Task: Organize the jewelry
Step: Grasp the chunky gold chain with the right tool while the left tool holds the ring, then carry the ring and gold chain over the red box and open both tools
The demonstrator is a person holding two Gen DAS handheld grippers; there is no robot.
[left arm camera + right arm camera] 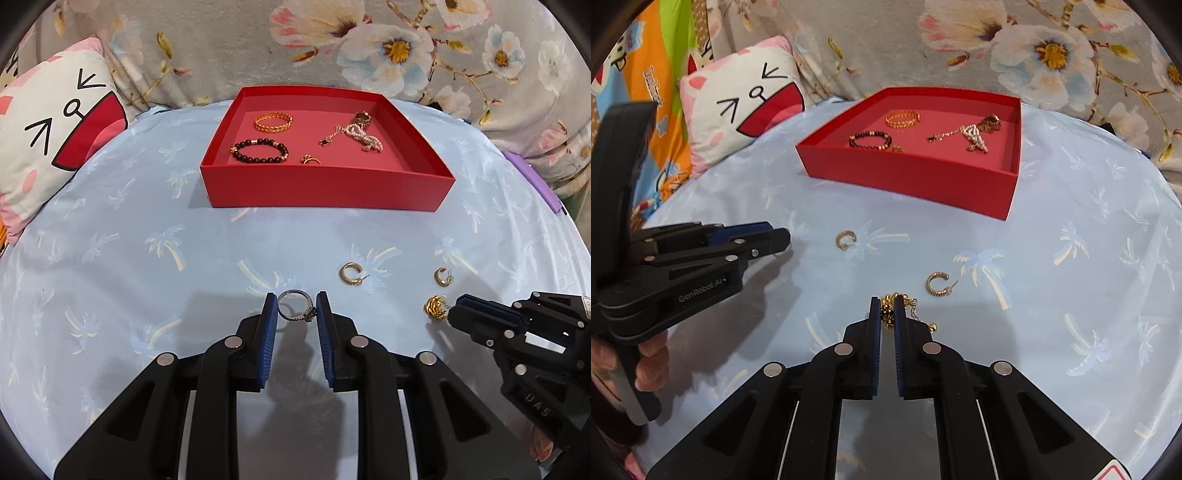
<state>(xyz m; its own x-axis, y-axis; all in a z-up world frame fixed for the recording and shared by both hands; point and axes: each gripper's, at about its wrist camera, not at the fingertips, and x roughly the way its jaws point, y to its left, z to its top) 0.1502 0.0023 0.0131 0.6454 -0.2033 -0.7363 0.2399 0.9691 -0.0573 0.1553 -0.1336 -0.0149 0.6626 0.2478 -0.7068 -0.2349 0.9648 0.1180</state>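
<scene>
My left gripper is shut on a silver ring with a dark stone, just above the blue cloth. In the right wrist view the left gripper shows side-on and the ring is hidden. My right gripper is shut on a gold cluster earring, whose short chain hangs to the right; that gripper and the earring also show in the left wrist view. Two gold hoop earrings lie loose on the cloth. The red box holds bracelets, a ring and a pearl piece.
A light blue cloth with palm trees covers the surface. A cat-face pillow sits at the back left and floral fabric runs behind the box. A person's hand grips the left tool's handle.
</scene>
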